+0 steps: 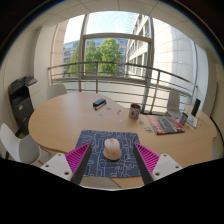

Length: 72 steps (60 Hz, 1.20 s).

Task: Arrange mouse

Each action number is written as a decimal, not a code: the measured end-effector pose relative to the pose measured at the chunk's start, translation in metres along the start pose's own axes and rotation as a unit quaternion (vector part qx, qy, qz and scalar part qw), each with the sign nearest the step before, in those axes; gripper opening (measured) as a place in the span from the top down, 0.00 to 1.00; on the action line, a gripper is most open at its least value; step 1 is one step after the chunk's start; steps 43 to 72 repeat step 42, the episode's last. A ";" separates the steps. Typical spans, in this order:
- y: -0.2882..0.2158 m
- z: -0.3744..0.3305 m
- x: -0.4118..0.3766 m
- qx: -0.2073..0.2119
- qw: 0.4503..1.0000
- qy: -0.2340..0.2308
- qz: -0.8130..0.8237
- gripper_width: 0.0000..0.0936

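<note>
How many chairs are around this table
3 in view: a white chair nearest the claw, whose fingers are open, another at the round table's far side by the window, one opposite. Others may be hidden.

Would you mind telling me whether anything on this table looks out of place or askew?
Nothing stands out. The mouse rests flat on the dark mouse mat, roughly centred, just ahead of the open tool and untouched by its fingers. Farther back on the round table, a mug stands upright and a small dark object lies flat.
</note>
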<state>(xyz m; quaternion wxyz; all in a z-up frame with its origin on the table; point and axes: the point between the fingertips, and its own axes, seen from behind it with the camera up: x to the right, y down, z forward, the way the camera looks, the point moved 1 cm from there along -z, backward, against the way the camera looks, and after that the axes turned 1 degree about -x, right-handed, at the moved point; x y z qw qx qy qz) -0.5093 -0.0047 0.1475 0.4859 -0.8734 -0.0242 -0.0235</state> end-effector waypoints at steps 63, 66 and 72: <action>0.048 -0.211 -0.017 0.022 0.999 0.033 0.005 0.10; 0.048 -0.211 -0.017 0.022 0.999 0.033 0.005 0.10; 0.048 -0.211 -0.017 0.022 0.999 0.033 0.005 0.10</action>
